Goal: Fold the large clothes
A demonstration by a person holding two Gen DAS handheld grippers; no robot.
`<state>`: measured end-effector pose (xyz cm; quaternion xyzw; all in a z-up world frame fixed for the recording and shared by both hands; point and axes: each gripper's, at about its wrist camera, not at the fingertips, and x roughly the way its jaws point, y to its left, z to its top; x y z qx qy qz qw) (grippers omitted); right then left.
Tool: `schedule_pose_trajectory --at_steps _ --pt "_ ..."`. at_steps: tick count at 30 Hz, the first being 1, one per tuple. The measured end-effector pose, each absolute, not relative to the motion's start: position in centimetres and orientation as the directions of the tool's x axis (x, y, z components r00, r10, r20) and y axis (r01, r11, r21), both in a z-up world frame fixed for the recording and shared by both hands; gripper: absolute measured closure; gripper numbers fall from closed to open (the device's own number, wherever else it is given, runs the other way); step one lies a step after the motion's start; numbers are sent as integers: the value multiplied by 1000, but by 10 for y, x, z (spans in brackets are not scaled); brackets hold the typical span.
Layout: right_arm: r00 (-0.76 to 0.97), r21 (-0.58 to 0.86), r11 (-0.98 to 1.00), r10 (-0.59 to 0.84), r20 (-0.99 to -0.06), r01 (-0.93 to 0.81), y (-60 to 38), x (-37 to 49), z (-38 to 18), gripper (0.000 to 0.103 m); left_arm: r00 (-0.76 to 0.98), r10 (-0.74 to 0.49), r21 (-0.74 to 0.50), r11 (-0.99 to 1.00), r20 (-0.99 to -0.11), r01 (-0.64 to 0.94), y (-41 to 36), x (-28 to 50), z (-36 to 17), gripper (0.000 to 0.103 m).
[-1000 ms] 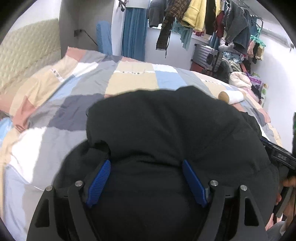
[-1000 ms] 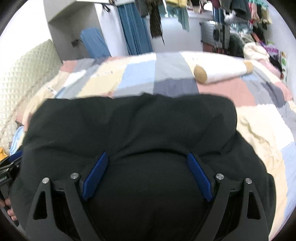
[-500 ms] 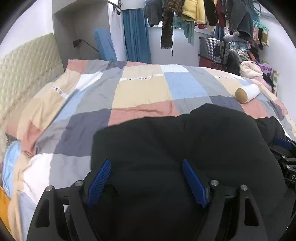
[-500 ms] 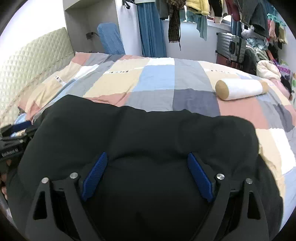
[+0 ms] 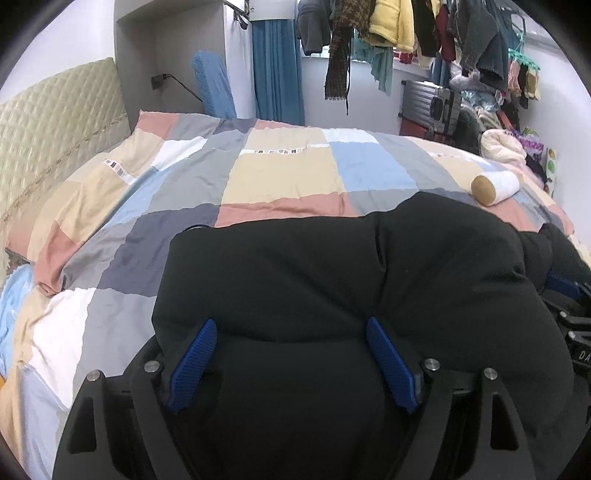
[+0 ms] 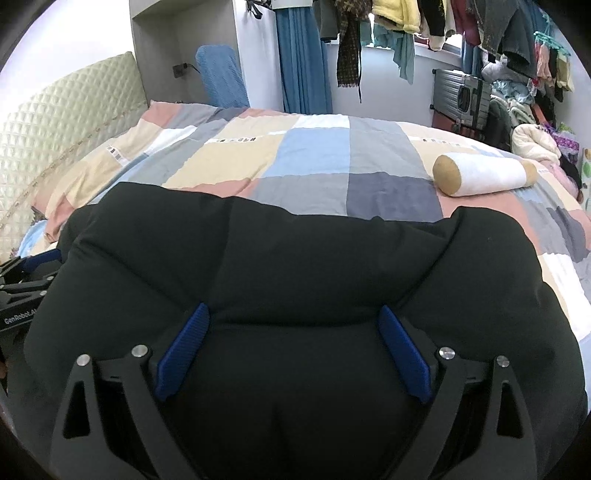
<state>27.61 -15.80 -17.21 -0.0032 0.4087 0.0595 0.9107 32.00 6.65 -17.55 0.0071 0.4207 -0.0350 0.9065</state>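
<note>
Left wrist view. Left tool (image 5: 291,328): its two blue pads (image 5: 192,360) stand wide apart, with thick black cloth filling the gap between them and bulging over their tips; whether the pads press on the cloth cannot be told. Black garment (image 5: 351,266): a padded, bulky piece, draped over and ahead of the tool, spreading forward onto the bed (image 5: 280,177), which carries a patchwork cover of beige, blue, grey and pink squares. The right tool shows partly at the right edge (image 5: 569,295), just beside the garment's right side. White roll pillow (image 5: 495,188) with tan ends: on the bed beyond the garment, apart from it. Quilted headboard (image 5: 55,122): at left. Hanging clothes (image 5: 406,29): on a rail above the far wall.

Right wrist view. Right tool (image 6: 295,321): blue pads (image 6: 404,360) likewise wide apart, black cloth packed between and heaped over them; grip cannot be told. The garment (image 6: 295,258) covers the whole foreground, its far edge lying on the bed (image 6: 314,155). The left tool (image 6: 26,280) appears at the left edge, touching the garment's left side. The roll pillow (image 6: 484,173) lies just beyond the garment's far right corner.
</note>
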Motion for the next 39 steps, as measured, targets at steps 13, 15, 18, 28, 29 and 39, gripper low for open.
schedule_pose_trajectory --at_steps 13,15,18,28,29,39 --pt "810 11 997 71 -582 -79 -181 180 -47 9 796 -40 -46 999 -603 15 83 213 -19 20" --pt "840 5 996 74 -537 -84 -182 160 -15 9 819 -44 -45 999 -572 22 82 192 11 20" --pt "872 5 995 87 -481 -97 -181 132 26 9 842 -66 -52 998 -535 45 78 158 49 20" --pt "934 20 991 132 -331 -133 -171 31 102 9 887 -101 -67 995 -450 79 70 55 114 20" --pt "937 21 990 138 -321 -139 -170 24 105 9 891 -105 -72 994 -443 81 70 46 116 20" --pt "951 -23 987 147 -270 -159 -160 -32 117 9 898 -119 -73 993 -423 97 63 -11 124 20"
